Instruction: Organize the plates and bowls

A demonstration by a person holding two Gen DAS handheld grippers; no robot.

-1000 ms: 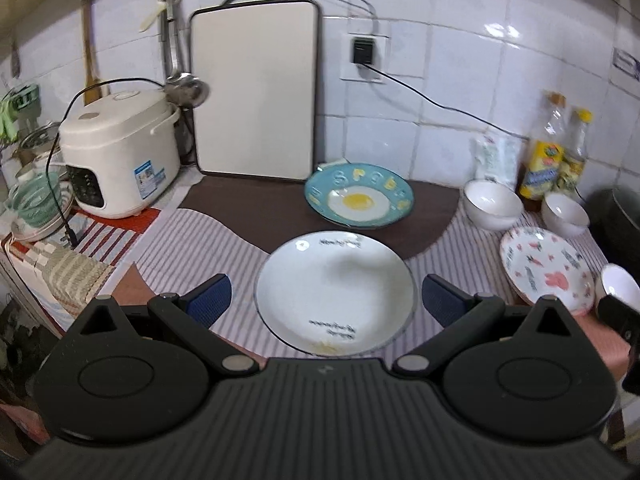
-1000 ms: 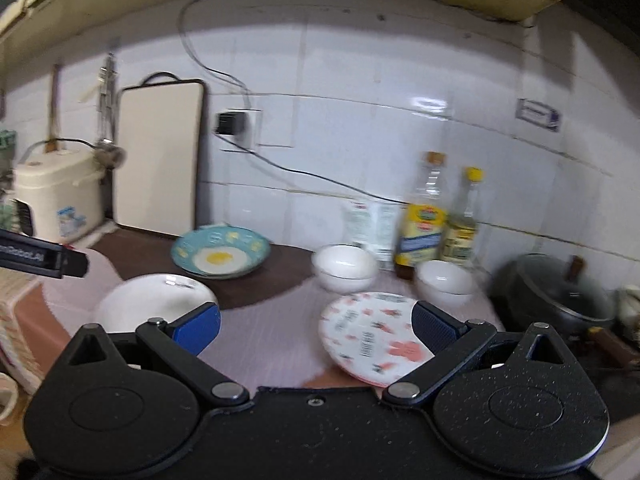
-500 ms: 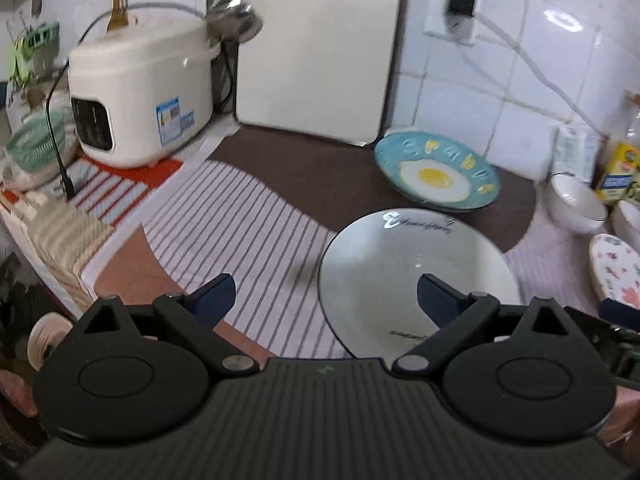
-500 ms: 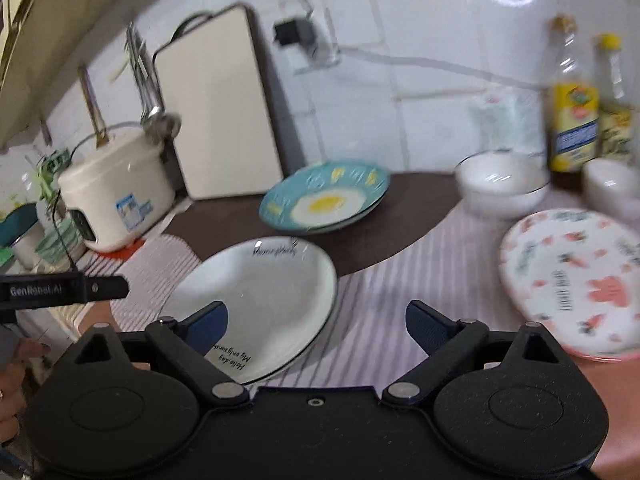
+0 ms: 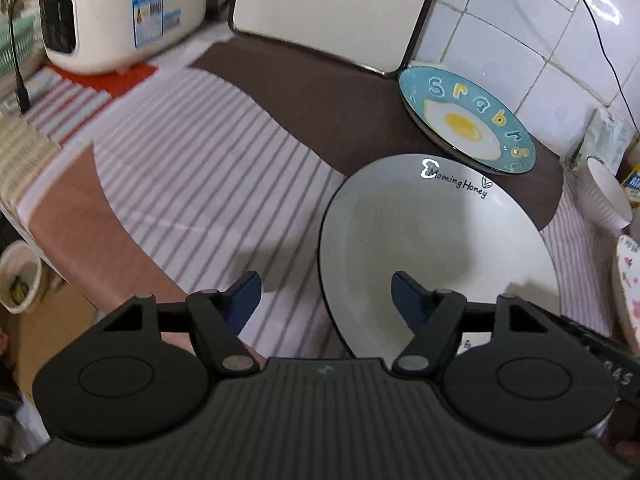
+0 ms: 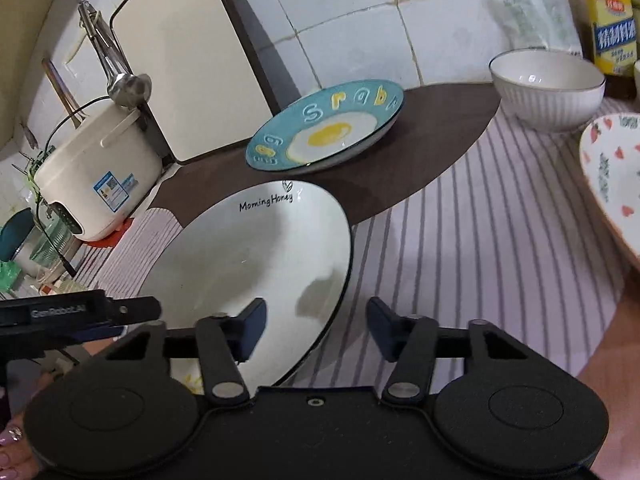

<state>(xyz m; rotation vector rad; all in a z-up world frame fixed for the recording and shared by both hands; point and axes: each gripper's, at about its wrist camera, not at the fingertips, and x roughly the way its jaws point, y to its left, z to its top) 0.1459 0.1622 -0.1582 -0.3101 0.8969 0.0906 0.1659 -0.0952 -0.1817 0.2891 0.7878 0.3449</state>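
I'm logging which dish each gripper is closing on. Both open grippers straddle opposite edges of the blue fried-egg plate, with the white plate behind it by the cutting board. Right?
Swapped. Both wrist views show the left gripper and right gripper, open, straddling opposite edges of the white plate. The blue fried-egg plate is the one behind, by the cutting board.

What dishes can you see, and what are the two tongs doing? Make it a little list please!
white plate: lies on the striped mat, says "Morning Honey"
blue egg plate: behind the white plate, near the wall
white bowl: right of the egg plate
left tongs: open, straddling the white plate's left rim
right tongs: open, straddling its right rim
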